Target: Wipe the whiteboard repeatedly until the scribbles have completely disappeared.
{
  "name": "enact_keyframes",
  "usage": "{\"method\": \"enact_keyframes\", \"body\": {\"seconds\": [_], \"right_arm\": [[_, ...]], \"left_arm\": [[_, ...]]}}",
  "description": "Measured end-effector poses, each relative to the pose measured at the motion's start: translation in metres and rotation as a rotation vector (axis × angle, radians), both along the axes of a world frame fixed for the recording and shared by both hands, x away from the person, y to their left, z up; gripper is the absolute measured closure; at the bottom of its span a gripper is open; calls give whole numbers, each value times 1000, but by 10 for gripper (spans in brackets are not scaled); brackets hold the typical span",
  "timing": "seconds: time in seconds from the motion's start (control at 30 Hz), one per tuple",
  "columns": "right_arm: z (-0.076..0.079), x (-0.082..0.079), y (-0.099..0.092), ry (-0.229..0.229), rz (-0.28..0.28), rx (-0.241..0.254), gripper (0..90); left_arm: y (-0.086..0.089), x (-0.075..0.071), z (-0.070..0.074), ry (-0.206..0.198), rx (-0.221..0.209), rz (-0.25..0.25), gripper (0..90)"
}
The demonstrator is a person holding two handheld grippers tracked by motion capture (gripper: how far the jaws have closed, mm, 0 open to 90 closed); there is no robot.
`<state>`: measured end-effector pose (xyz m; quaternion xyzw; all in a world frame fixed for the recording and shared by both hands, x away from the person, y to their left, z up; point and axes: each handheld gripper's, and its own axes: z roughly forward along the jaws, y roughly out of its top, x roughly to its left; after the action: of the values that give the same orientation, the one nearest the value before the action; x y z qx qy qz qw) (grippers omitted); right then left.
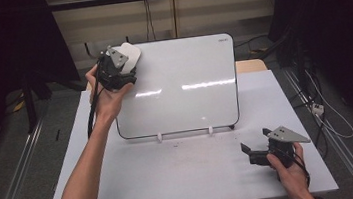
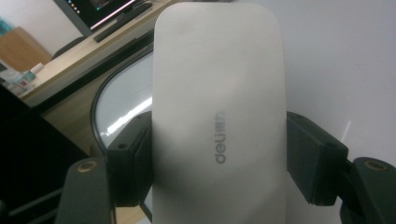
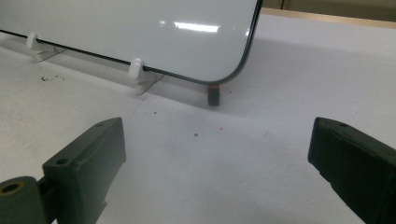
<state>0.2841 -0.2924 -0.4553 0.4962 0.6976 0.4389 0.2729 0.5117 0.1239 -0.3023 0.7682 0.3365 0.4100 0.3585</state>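
Presumably wiping: left claw (image 1: pixel 121 65), clamped on the white eraser (image 2: pixel 219 116) at upper left of the whiteboard (image 1: pixel 188 88), should press flat; right claw (image 1: pixel 258 150) idles apart, lower right.

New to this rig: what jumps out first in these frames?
The big whiteboard propped on the table dominates, its surface blank and glaring under the lights. At its upper left corner the left gripper is shut on a white eraser marked "deli", pressed to the board. The right gripper rests open near the table's front right, jaws wide apart and holding nothing.
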Motion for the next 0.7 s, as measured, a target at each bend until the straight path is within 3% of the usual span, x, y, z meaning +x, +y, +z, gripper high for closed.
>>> {"method": "enact_keyframes", "body": {"seconds": [0.1, 0.17, 0.3, 0.47, 0.63, 0.7], "right_arm": [[0, 0, 1, -1, 0, -1, 42], [0, 0, 1, -2, 2, -1, 42], [1, 0, 2, 0, 1, 0, 42], [1, 0, 2, 0, 1, -1, 43], [0, 0, 1, 0, 0, -2, 43], [0, 0, 2, 3, -1, -1, 43]], "left_arm": [[-1, -1, -2, 0, -31, 24, 312], [-4, -2, -3, 9, -14, 22, 312], [-7, -9, -12, 24, 31, -27, 312], [-12, -28, -32, 35, 83, -94, 312], [-11, -44, -47, 47, 87, -128, 312], [-8, -45, -49, 58, 61, -146, 312]]}}
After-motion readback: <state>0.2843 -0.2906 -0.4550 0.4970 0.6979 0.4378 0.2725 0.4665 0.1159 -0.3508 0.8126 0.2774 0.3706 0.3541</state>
